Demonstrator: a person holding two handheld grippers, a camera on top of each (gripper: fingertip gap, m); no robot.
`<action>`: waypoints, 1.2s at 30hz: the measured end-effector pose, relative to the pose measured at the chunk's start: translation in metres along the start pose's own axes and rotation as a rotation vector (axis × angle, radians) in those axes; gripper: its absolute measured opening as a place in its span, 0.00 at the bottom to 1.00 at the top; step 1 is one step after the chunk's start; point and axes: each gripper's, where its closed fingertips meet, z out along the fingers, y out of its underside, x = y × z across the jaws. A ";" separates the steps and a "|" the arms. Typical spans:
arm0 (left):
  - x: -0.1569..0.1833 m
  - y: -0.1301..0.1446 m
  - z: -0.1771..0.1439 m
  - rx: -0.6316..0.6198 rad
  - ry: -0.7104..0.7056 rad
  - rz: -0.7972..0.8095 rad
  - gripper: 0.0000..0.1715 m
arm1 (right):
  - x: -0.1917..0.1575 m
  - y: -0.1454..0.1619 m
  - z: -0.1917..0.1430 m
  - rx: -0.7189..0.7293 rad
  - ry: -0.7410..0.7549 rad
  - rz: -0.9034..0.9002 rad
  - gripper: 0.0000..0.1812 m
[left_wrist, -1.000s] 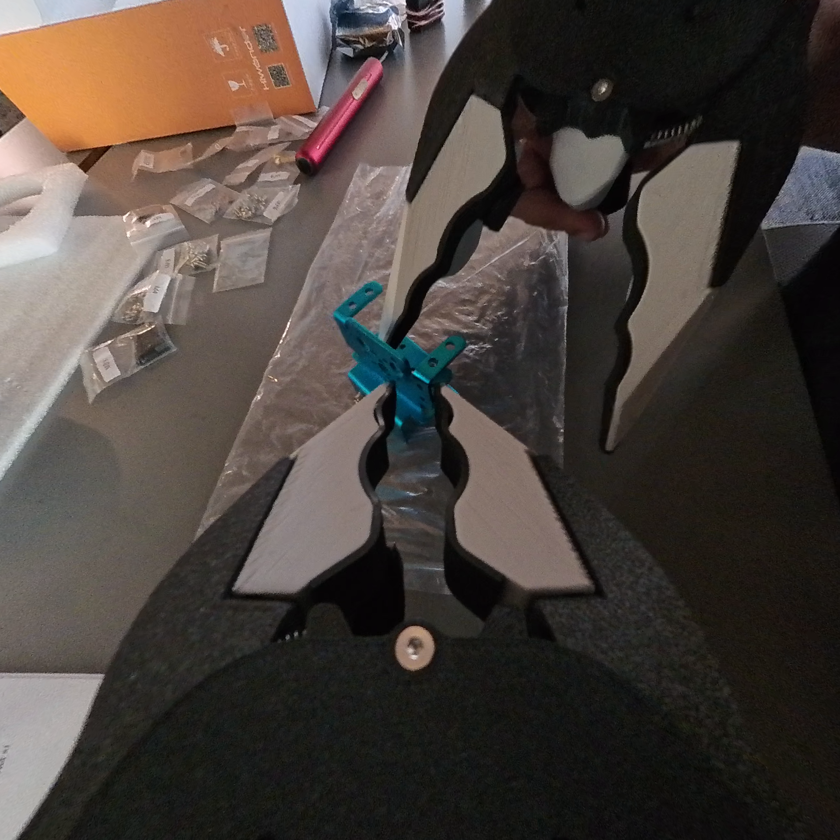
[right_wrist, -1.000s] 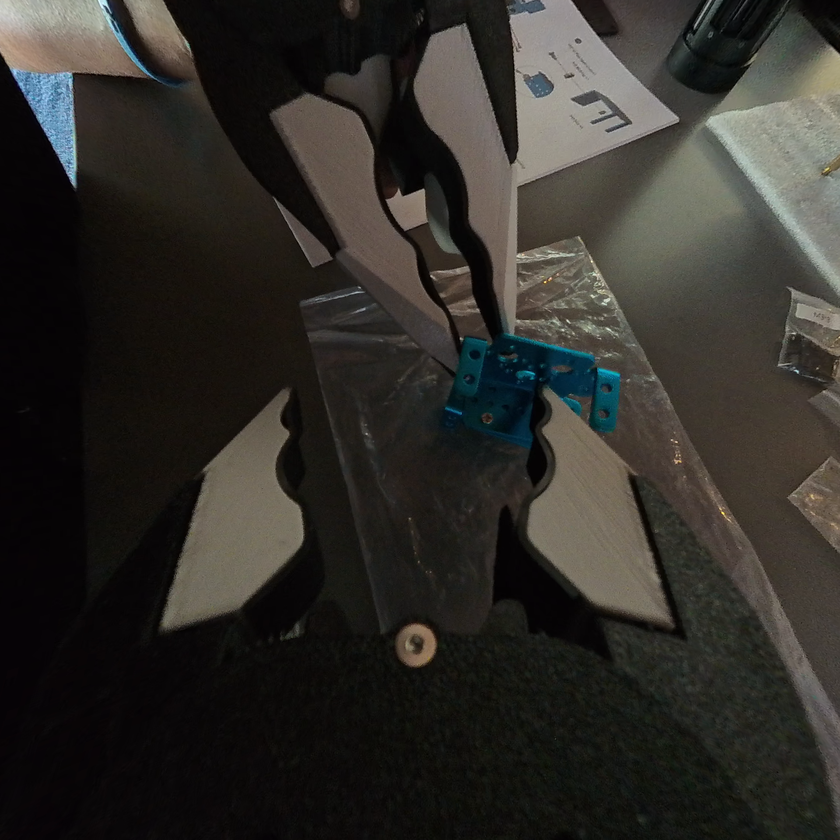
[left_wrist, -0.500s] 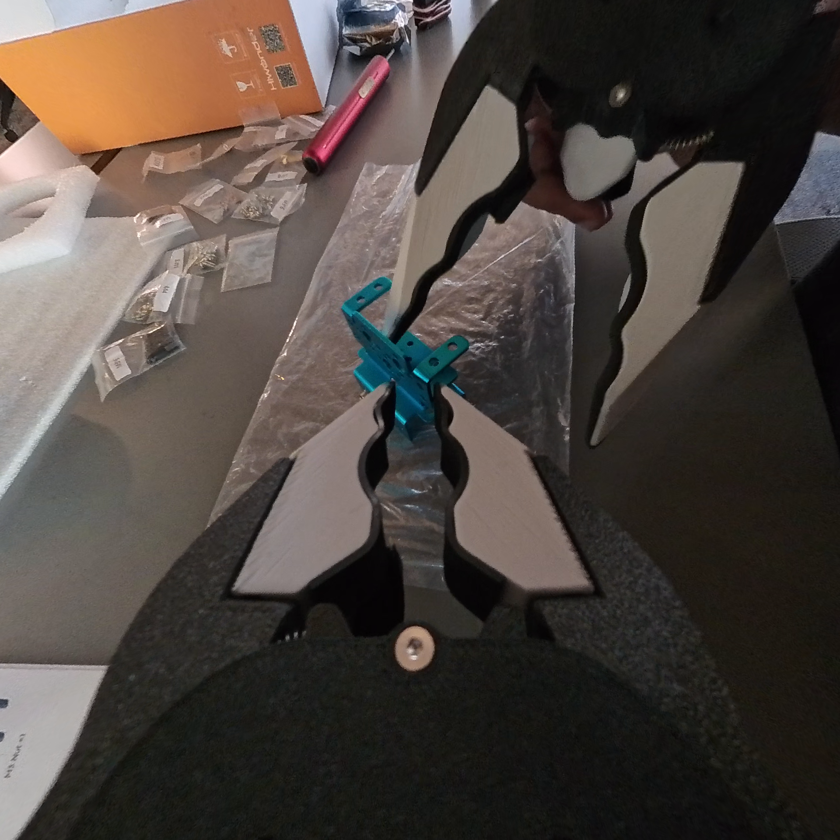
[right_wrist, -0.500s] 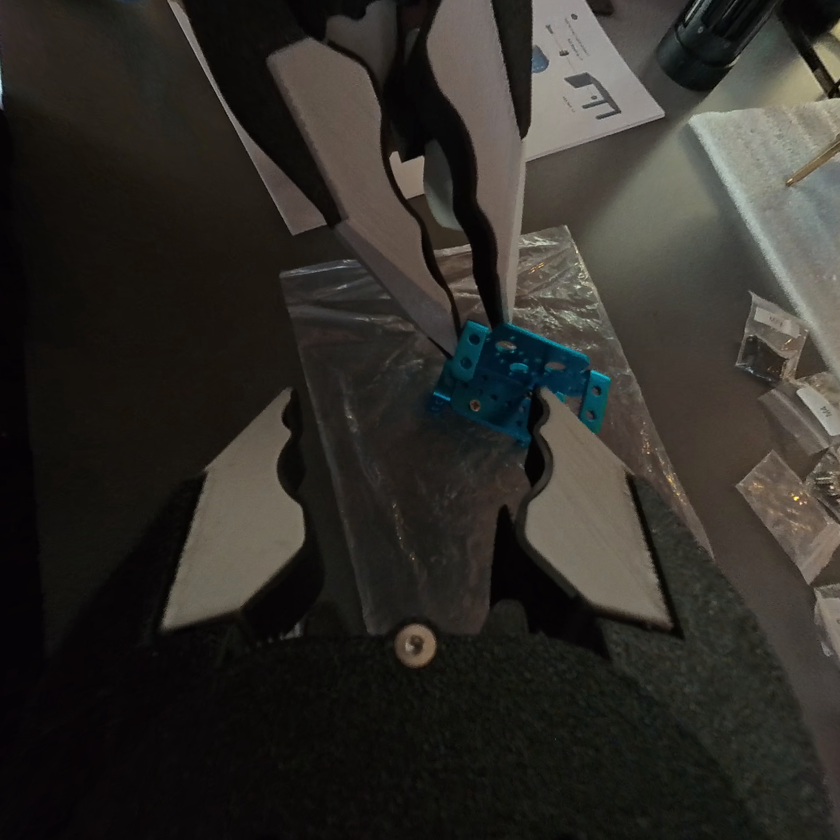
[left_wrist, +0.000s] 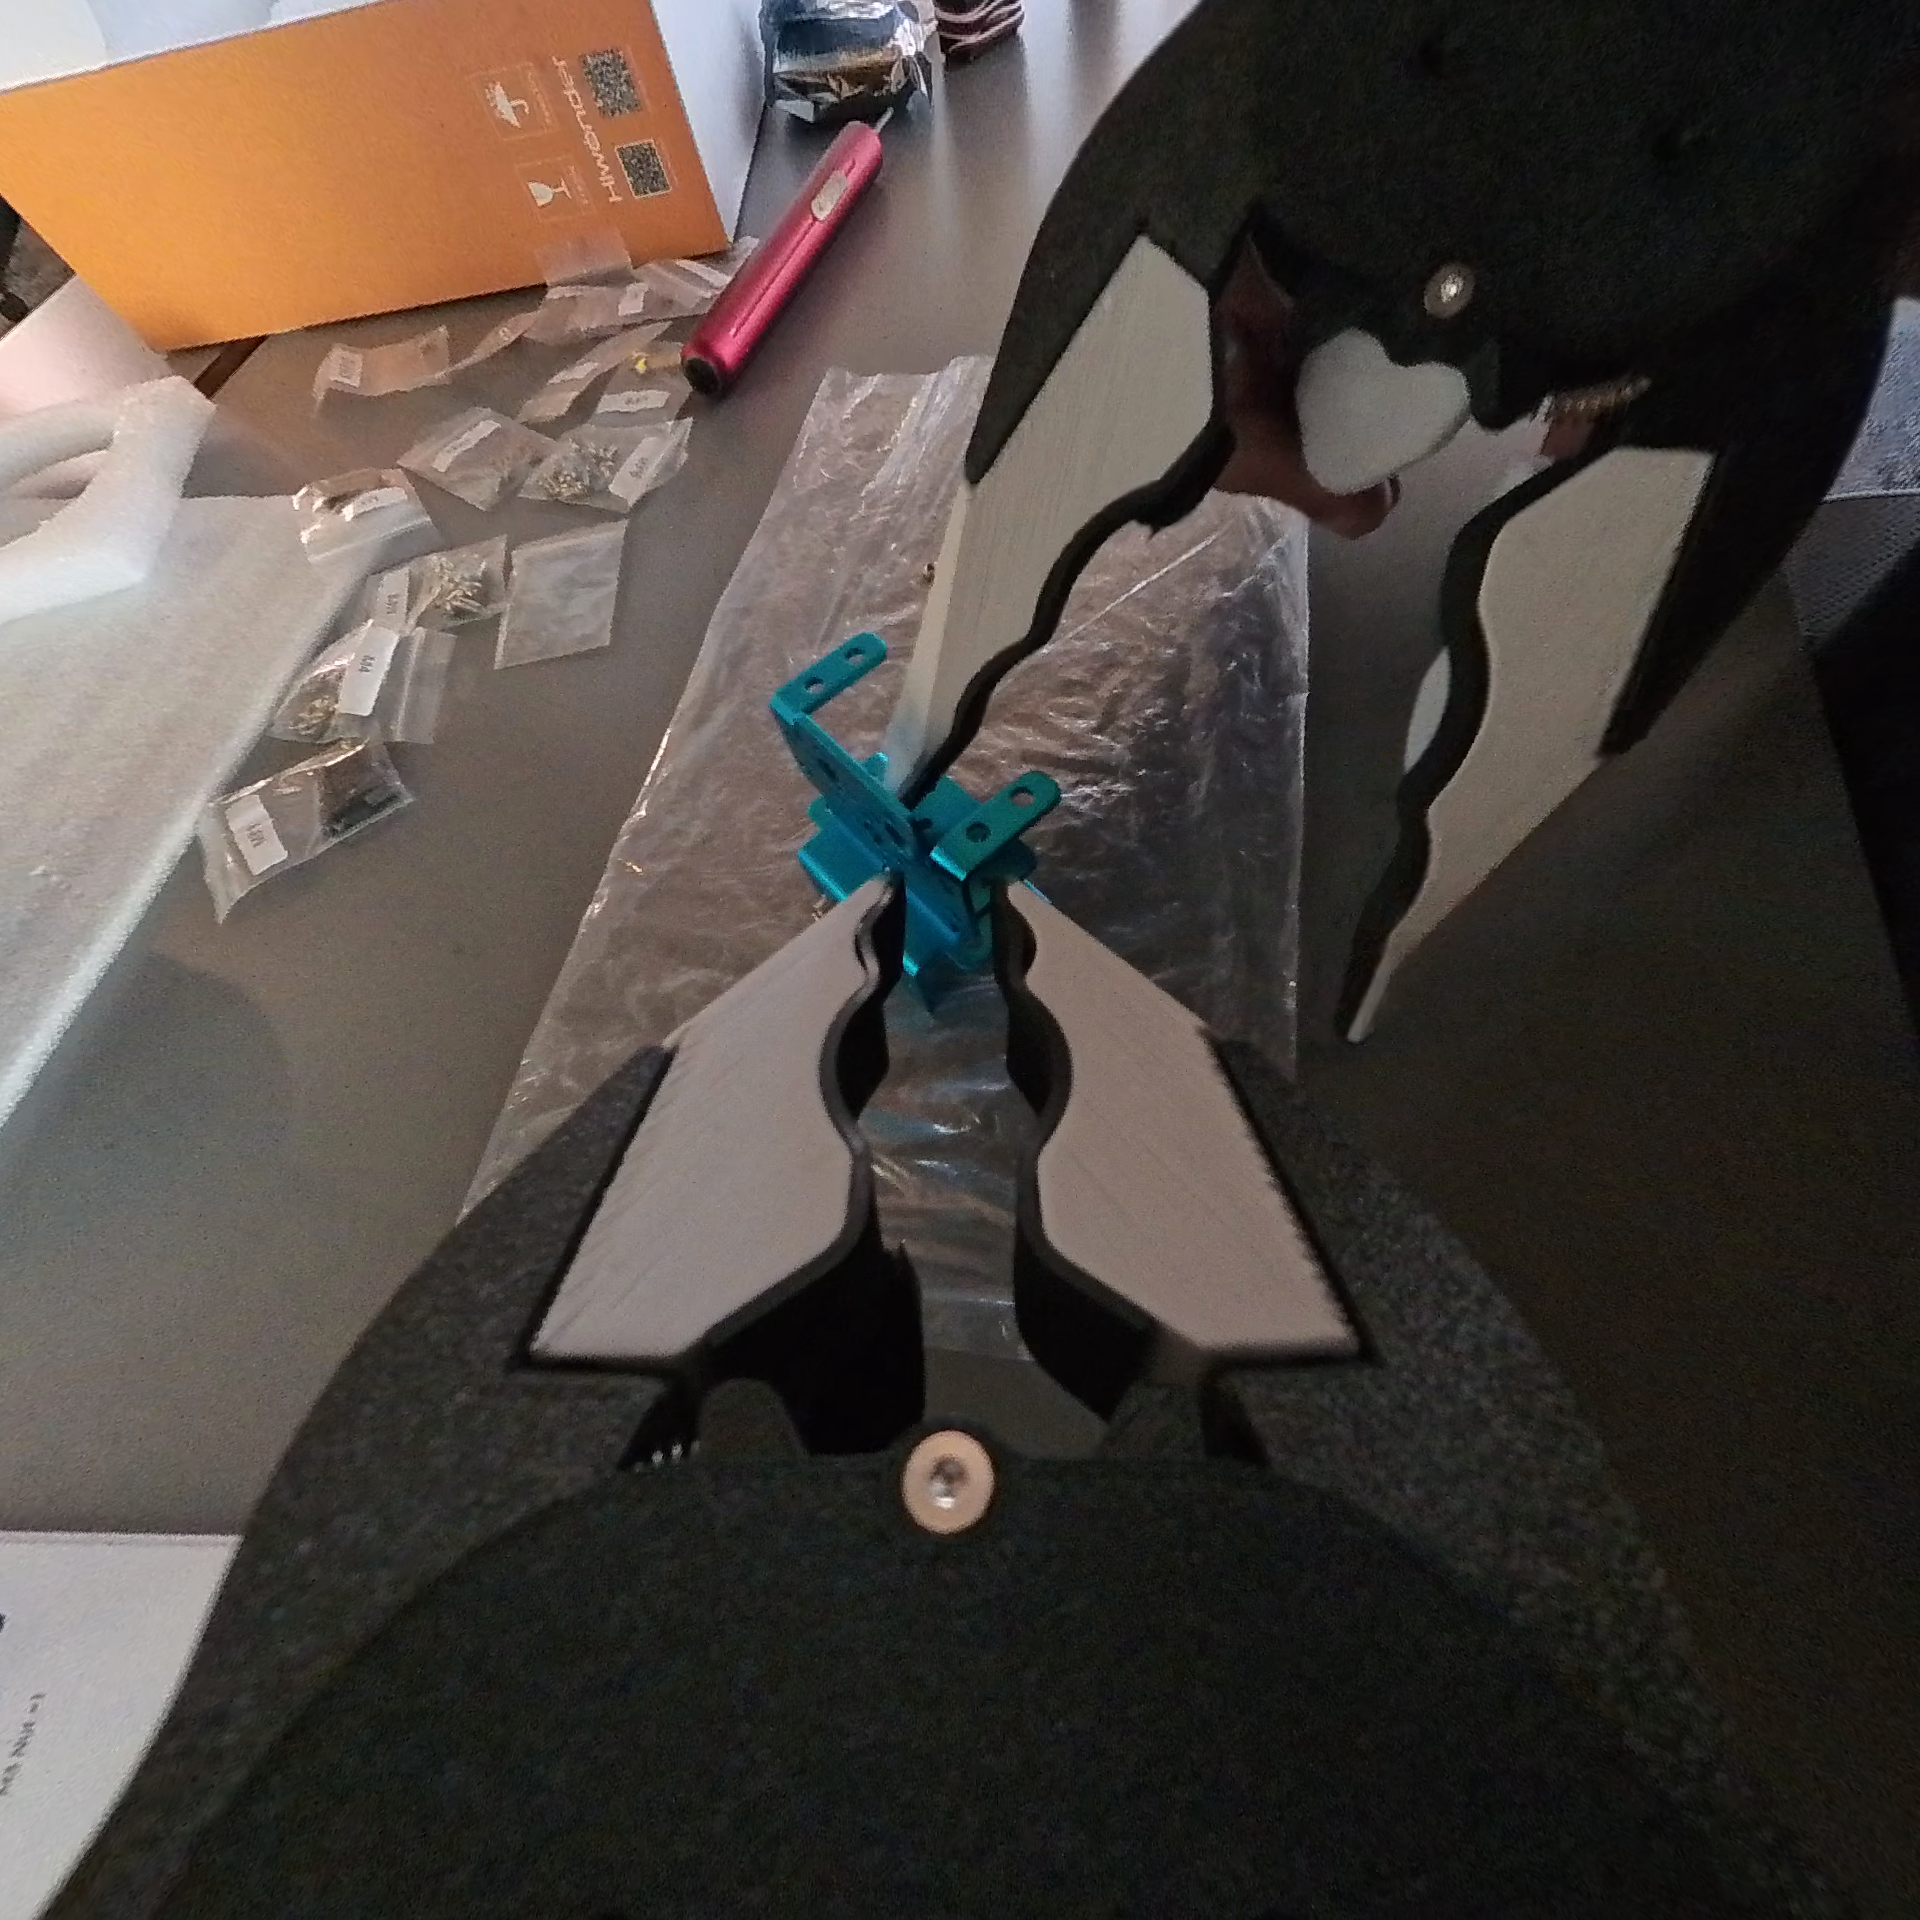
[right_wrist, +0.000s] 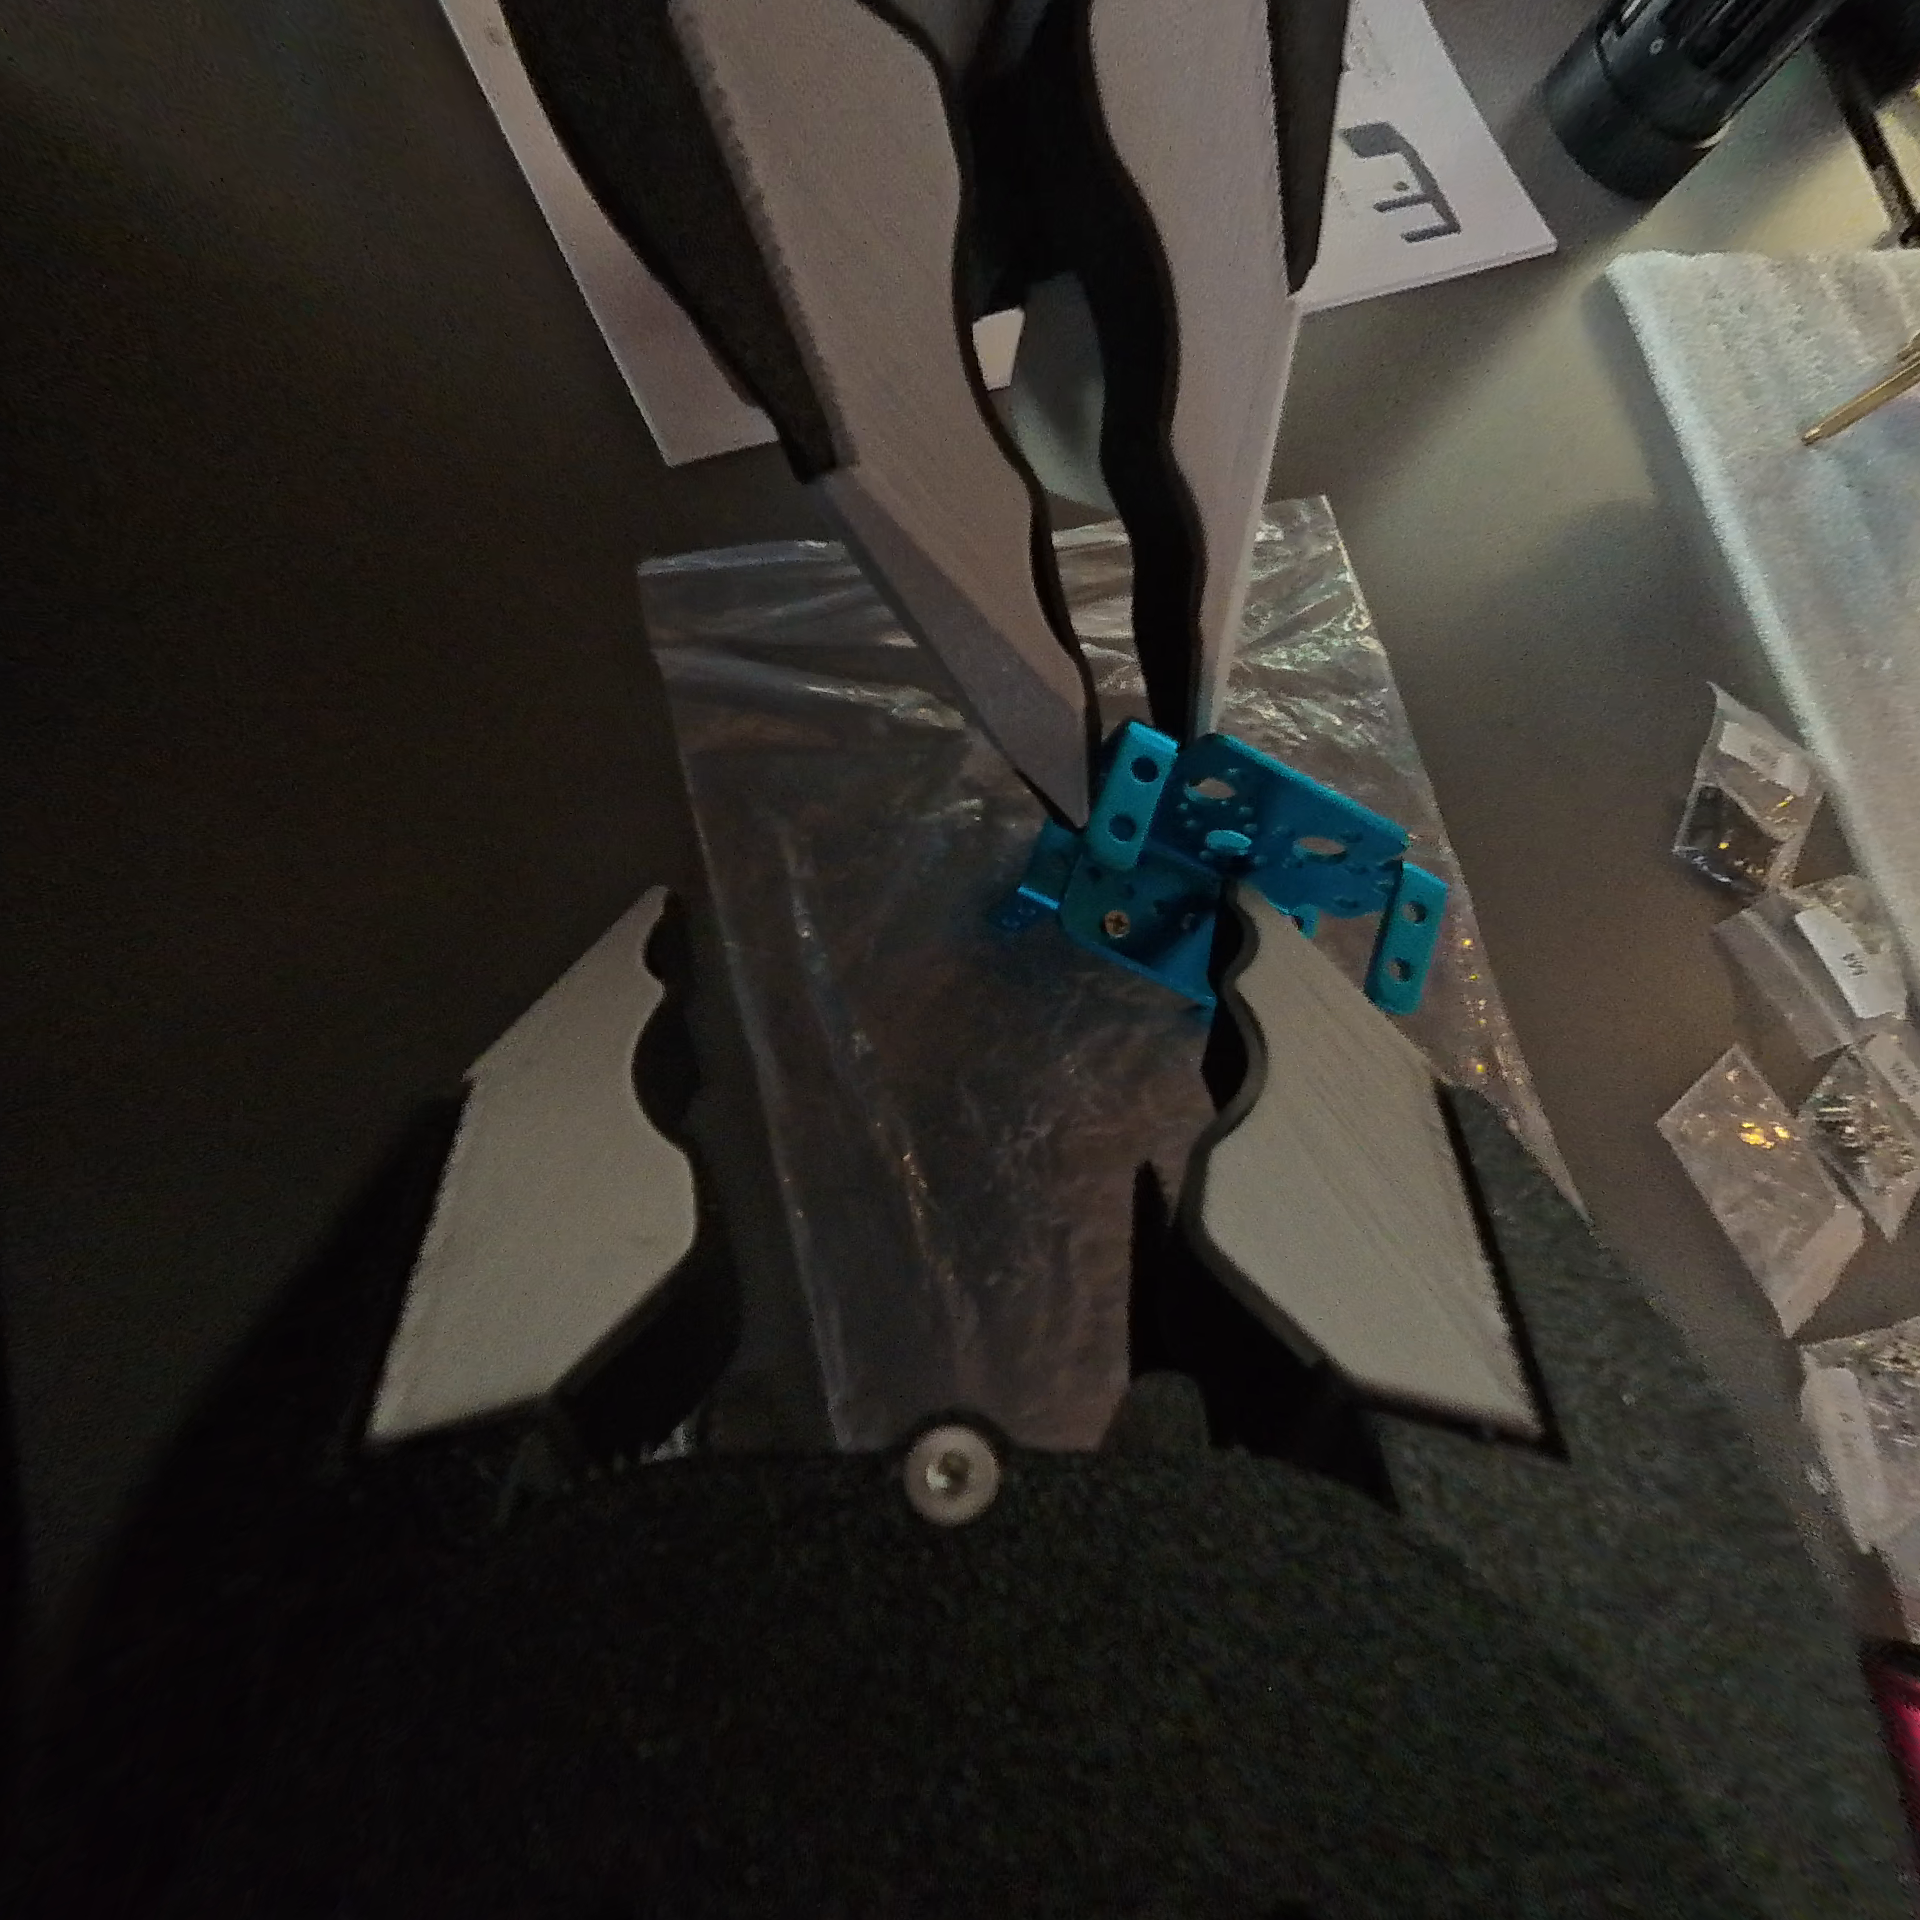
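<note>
While left gripper (left_wrist: 940, 914) pinches bracket (left_wrist: 914, 831), right gripper (right_wrist: 956, 914) straddles it.

teal bracket (left_wrist: 914, 862) | orange box (left_wrist: 343, 166) | magenta screwdriver (left_wrist: 779, 281) | clear bag (left_wrist: 1143, 665)

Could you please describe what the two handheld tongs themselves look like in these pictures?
Both the left tongs and the right tongs look alike: a black, grainy-textured body, two pale grey ribbed fingers edged with wavy black inner pads, and one silver screw at the centre. No cables or sleeves show.
</note>
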 end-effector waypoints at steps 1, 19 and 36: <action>0.000 0.000 0.000 0.001 -0.001 -0.001 0.09 | 0.000 -0.001 -0.002 0.005 -0.007 0.012 0.55; -0.002 -0.003 -0.007 -0.015 0.027 -0.063 0.16 | 0.007 -0.009 -0.021 0.091 0.022 0.100 0.55; -0.020 -0.029 -0.017 -0.151 0.012 -0.411 0.22 | 0.069 0.036 -0.034 0.010 -0.519 0.042 0.21</action>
